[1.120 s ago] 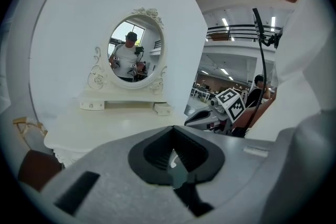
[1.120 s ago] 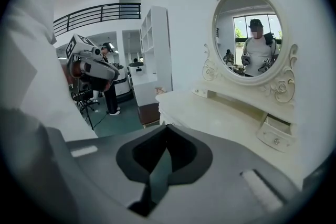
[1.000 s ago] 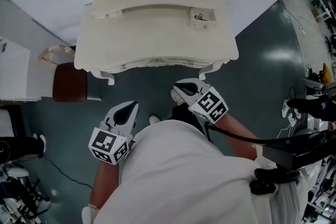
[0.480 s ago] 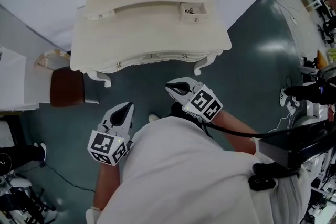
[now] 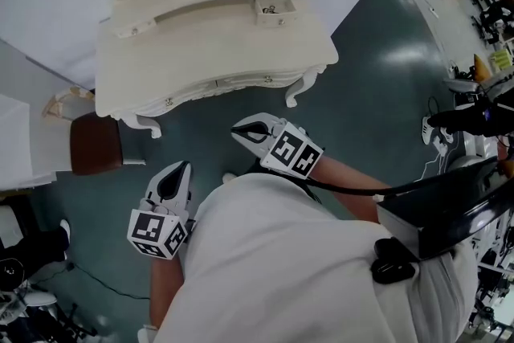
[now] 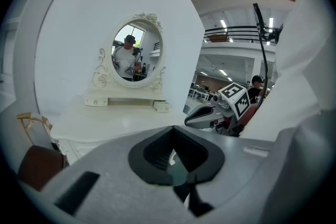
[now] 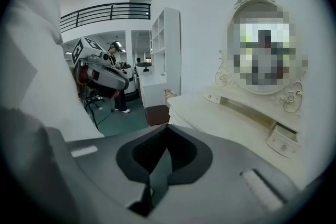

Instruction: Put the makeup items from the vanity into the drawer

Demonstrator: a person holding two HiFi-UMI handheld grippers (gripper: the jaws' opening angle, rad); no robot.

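Dark green floor (image 5: 365, 96) separates us from the white vanity (image 5: 201, 52). We hold the left gripper (image 5: 177, 171) and right gripper (image 5: 238, 131) low, jaws together, empty. Small dark items (image 5: 271, 9) sit in the open drawer (image 5: 282, 16), ahead of our nearer right gripper.

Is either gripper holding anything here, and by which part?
Nothing is held. The left gripper and the right gripper both have their jaws together with nothing between them, and both are short of the vanity.
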